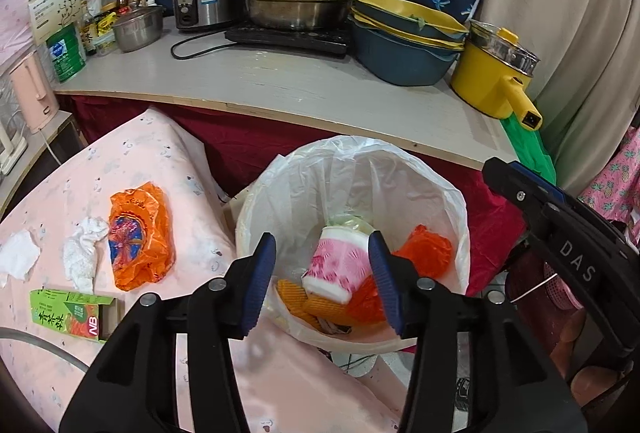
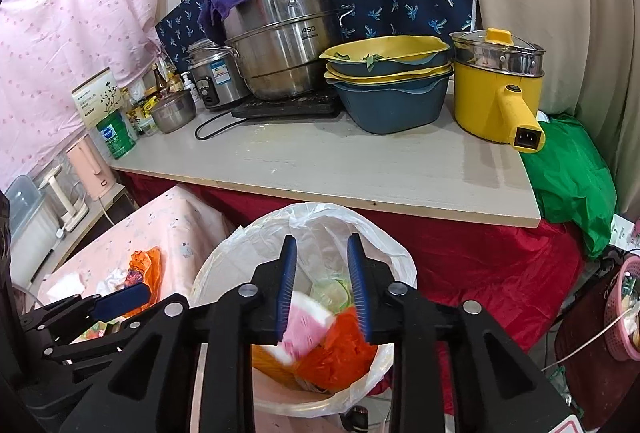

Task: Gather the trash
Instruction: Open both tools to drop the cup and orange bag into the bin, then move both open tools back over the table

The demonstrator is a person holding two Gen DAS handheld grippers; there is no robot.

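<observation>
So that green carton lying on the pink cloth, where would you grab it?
Across its two long edges near the middle, coming straight down from above. The green carton lies flat on the pink cloth, end flap open, so its narrow width fits between the fingers.

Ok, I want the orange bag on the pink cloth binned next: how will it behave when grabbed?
The orange bag looks like thin, crinkled plastic, so it will probably flop and crush between the jaws. It seems light, likely dragging rather than resisting. Its glossy surface may slip, so pinching a bunched fold seems safer.
</observation>
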